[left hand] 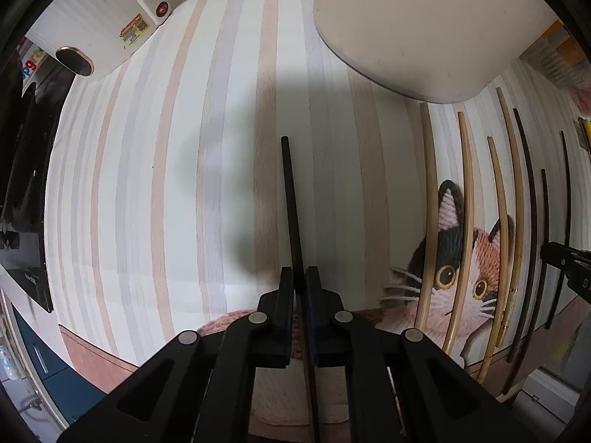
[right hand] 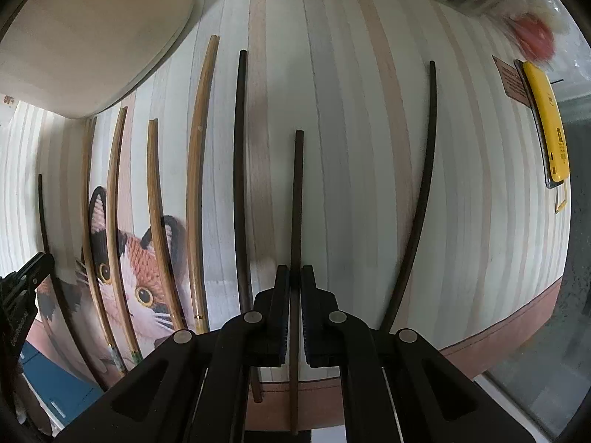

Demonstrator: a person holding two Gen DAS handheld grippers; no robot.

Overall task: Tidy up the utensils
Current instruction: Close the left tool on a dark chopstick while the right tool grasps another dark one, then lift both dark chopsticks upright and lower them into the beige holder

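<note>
This looks like a home dining spot: the worktop is covered by a pastel-striped tablecloth (right hand: 351, 147) printed with a calico cat picture (left hand: 461, 258), and loose pale bamboo chopsticks (right hand: 201, 170) and dark wooden chopsticks (right hand: 417, 203) lie in a row on it. At the far side stands a cream rounded plastic tray (left hand: 424, 26), far left a white boxy appliance with a sticker label (left hand: 99, 22), and at the right edge a yellow phone-like gadget (right hand: 546, 122).
</note>
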